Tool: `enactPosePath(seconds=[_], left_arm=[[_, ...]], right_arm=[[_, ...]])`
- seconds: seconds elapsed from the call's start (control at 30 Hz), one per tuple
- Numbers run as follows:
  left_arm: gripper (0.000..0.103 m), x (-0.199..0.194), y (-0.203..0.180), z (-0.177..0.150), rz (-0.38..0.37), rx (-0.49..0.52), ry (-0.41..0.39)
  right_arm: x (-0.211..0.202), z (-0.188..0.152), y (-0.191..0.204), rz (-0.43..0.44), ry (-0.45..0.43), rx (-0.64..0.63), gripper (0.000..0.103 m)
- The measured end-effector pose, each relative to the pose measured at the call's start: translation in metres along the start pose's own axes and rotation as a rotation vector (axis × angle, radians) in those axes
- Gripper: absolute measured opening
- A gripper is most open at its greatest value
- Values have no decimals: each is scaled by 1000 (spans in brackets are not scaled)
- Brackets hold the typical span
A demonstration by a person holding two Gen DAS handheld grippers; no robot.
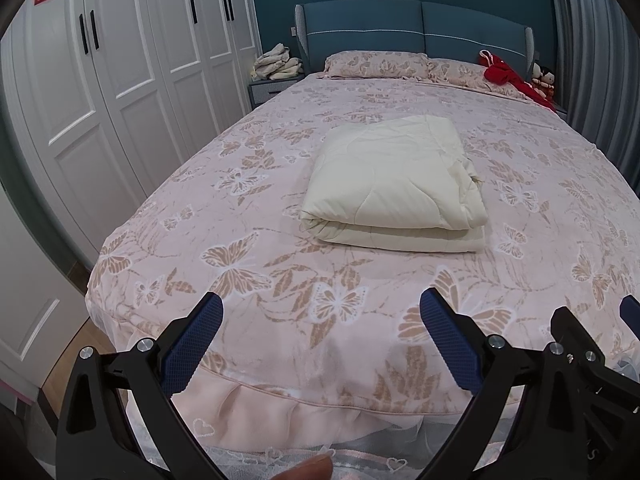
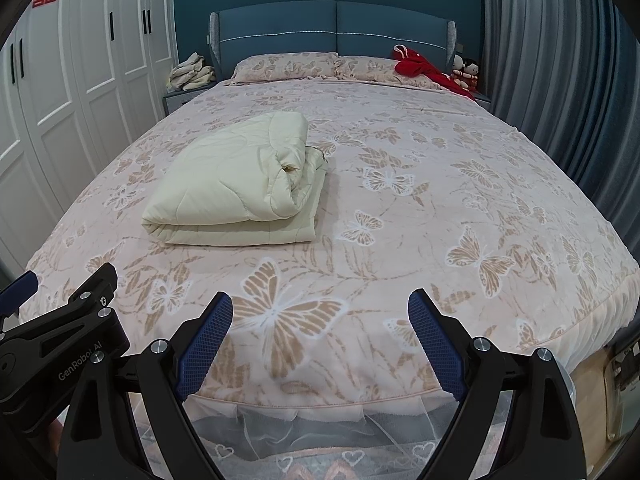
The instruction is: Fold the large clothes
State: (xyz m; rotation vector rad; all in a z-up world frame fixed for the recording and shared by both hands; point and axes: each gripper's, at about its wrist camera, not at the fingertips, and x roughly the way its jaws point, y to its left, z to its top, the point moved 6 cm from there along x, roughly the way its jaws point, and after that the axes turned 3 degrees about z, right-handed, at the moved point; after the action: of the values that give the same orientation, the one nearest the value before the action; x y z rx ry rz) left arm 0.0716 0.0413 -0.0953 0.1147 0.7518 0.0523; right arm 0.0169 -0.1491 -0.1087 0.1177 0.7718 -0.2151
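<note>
A cream quilted comforter (image 1: 394,184) lies folded into a thick rectangular bundle in the middle of the bed (image 1: 256,280); it also shows in the right wrist view (image 2: 236,188), left of centre. My left gripper (image 1: 320,308) is open and empty above the foot edge of the bed, well short of the comforter. My right gripper (image 2: 320,304) is open and empty, also at the foot edge. The right gripper's body shows at the right edge of the left wrist view (image 1: 580,344), and the left gripper's body shows at the left of the right wrist view (image 2: 60,328).
The bed has a pink butterfly-print cover, two pillows (image 1: 376,65) and a blue headboard (image 1: 416,32). A red garment (image 1: 508,76) lies at the far right. White wardrobes (image 1: 100,92) stand left, grey curtains (image 2: 560,80) right. A nightstand holds piled clothes (image 1: 278,63).
</note>
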Motion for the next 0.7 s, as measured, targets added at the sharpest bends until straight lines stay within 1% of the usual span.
enactPosePath(seconds=[0.1,0.23,0.57,0.7], left_arm=[[96,3,3,2,-9,-10,13],[96,4,7,5,-7,-7,10],[96,3,3,2,-5,-8,11],[94,4,5,2,-3,-14,9]], right_arm=[[0,0,0,0,0,1,87],[0,0,0,0,0,1,87],[0,-1,0,1,-1,0,87],[-1,0,1,-1,-1,-2,87]])
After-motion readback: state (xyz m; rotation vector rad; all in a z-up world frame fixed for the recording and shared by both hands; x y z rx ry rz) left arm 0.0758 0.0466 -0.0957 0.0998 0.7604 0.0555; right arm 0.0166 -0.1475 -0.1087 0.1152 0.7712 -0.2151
